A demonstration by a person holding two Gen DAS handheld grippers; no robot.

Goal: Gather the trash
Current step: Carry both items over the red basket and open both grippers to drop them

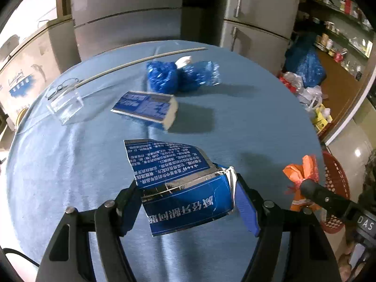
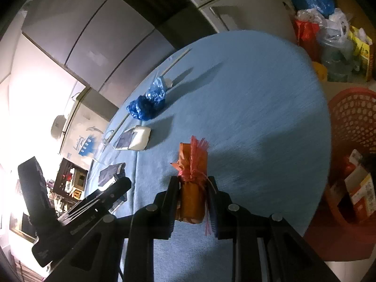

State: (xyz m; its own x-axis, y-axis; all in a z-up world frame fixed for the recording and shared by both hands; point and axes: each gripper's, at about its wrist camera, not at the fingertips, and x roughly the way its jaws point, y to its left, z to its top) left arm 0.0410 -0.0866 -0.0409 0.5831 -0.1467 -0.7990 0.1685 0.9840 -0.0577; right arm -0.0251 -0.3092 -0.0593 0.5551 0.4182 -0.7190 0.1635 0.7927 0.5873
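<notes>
A: Blue-clothed table [image 1: 235,122]; red basket [image 2: 352,127] beyond its edge.

B: My right gripper [image 2: 192,197] clenched the orange packet [image 2: 191,188], nearest the basket. My left gripper [image 1: 188,195] bracketed a torn blue carton [image 1: 185,188], lying crosswise.

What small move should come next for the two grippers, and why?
Probably carry both loads to the red basket beside the table. The right gripper is shut on the orange packet, and the left gripper clasps the torn blue carton; more trash remains on the table.
</notes>
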